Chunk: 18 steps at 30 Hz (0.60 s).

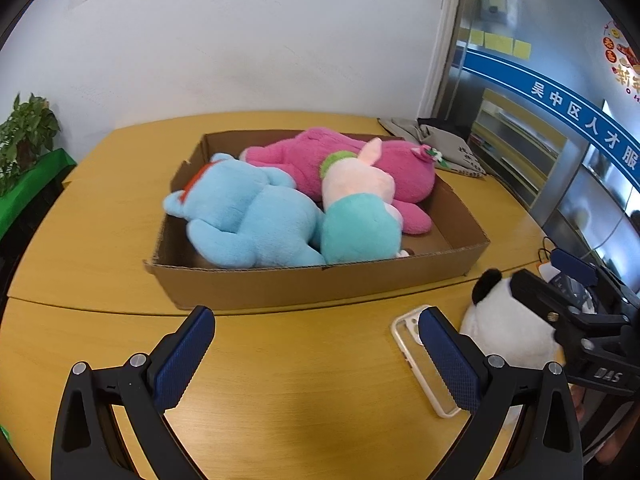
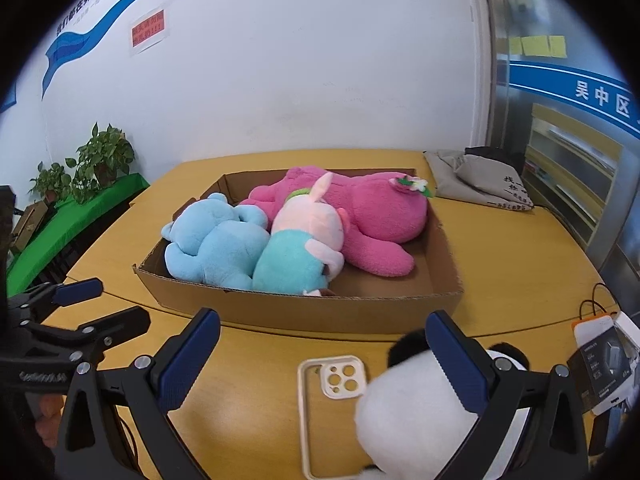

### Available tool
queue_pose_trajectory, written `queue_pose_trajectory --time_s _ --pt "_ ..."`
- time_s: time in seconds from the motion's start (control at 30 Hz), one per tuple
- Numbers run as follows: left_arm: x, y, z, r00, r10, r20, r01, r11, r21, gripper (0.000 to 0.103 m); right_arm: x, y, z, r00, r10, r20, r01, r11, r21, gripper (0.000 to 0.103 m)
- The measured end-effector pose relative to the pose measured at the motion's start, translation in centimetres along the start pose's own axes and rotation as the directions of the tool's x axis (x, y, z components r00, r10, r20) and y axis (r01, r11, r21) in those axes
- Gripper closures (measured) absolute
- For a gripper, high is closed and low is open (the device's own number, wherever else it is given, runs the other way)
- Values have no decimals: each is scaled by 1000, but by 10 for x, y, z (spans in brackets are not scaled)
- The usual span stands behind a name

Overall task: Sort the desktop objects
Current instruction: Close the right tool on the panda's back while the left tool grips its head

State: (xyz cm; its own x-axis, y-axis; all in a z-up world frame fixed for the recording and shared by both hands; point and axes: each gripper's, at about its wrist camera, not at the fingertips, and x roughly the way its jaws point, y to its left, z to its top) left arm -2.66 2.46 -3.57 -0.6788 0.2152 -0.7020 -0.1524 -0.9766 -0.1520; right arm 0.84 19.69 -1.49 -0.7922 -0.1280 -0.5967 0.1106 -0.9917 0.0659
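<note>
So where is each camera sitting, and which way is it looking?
Left wrist: sits on the left tongs, facing the cardboard box of soft toys; its own open fingers show, and the right tongs beside the panda toy.
Right wrist: sits on the right tongs, facing the same box; open fingers show, left tongs at the left edge.
Both share the box, panda and phone case.
</note>
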Motion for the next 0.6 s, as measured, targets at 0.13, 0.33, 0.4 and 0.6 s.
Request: queue_pose_trajectory --time_s 0.13,0.33,0.4,0.6 --pt "21 -27 0 992 -110 -61 113 992 50 0 -30 -42 -19 999 -33 14 33 999 27 0" --pt "72 -85 -7 936 -301 -184 321 943 89 0 -31 -110 -72 992 -32 -125 49 989 141 0" --pt "92 -106 -9 914 -335 -227 365 926 101 0 -21 -118 -90 984 -19 -176 47 986 159 0" --pt "144 -140 -12 830 -449 -330 483 876 24 0 24 -127 -129 950 73 -304 -6 977 213 2"
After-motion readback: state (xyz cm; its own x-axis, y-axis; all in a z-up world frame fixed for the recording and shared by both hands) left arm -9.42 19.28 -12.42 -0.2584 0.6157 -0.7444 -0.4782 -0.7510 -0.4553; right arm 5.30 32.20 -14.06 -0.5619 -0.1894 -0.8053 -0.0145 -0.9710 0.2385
